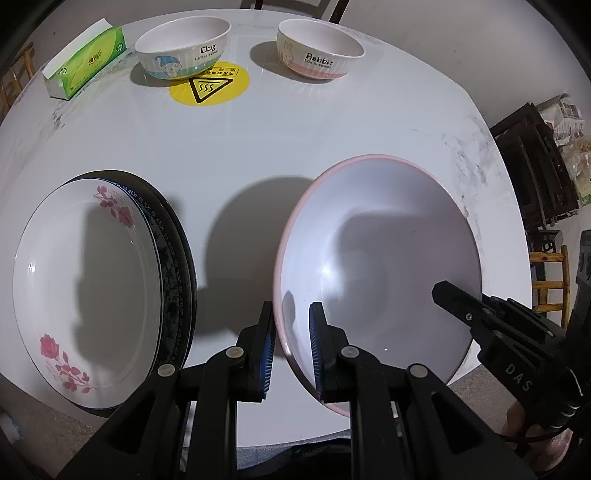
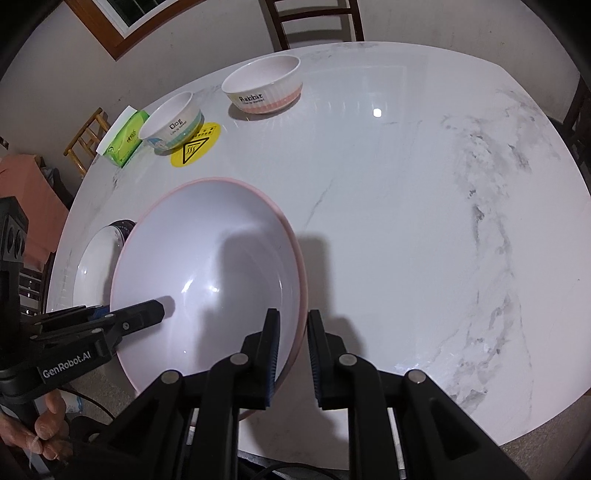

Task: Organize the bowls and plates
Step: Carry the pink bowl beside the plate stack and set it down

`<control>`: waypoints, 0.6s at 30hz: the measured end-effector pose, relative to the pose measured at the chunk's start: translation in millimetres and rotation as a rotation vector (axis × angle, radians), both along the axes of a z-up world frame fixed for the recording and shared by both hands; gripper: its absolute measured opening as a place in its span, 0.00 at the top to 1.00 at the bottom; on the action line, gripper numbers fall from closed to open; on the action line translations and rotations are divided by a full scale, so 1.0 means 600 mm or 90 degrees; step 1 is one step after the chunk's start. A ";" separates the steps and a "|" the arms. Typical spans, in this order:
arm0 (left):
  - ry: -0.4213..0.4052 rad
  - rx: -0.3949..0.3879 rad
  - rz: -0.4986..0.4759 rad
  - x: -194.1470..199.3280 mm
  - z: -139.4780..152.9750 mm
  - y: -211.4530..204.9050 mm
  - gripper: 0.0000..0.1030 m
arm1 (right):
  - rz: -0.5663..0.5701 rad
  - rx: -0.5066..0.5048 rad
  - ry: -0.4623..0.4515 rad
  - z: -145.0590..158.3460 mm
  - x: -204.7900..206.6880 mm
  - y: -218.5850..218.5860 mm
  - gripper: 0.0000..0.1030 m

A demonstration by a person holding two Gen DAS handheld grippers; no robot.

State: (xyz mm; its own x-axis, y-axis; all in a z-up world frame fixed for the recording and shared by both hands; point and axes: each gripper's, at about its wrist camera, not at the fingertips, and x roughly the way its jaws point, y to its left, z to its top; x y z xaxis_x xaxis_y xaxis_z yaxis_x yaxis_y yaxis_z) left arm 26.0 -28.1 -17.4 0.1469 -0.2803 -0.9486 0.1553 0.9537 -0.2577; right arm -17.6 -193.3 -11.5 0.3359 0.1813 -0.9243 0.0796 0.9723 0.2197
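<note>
A big pink-rimmed white bowl (image 1: 380, 258) hangs above the marble table (image 1: 221, 140). My left gripper (image 1: 293, 350) is shut on its left rim and my right gripper (image 2: 293, 350) is shut on its right rim (image 2: 207, 273). A stack of plates (image 1: 88, 280), topped by a white plate with red roses, lies on the table to the left of the bowl; it also shows in the right wrist view (image 2: 96, 266). Two small bowls stand at the far edge: a "Dog" bowl (image 1: 183, 48) and a "Rabbit" bowl (image 1: 319, 48).
A green tissue pack (image 1: 86, 61) lies at the far left beside the Dog bowl. A round yellow hot-surface sticker (image 1: 210, 85) is on the table. Chairs (image 2: 314, 22) stand around it. The table's right half (image 2: 443, 221) is bare marble.
</note>
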 end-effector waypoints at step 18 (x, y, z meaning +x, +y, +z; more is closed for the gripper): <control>-0.011 0.013 -0.007 0.001 -0.005 -0.007 0.84 | 0.014 -0.006 0.004 -0.005 0.008 0.004 0.81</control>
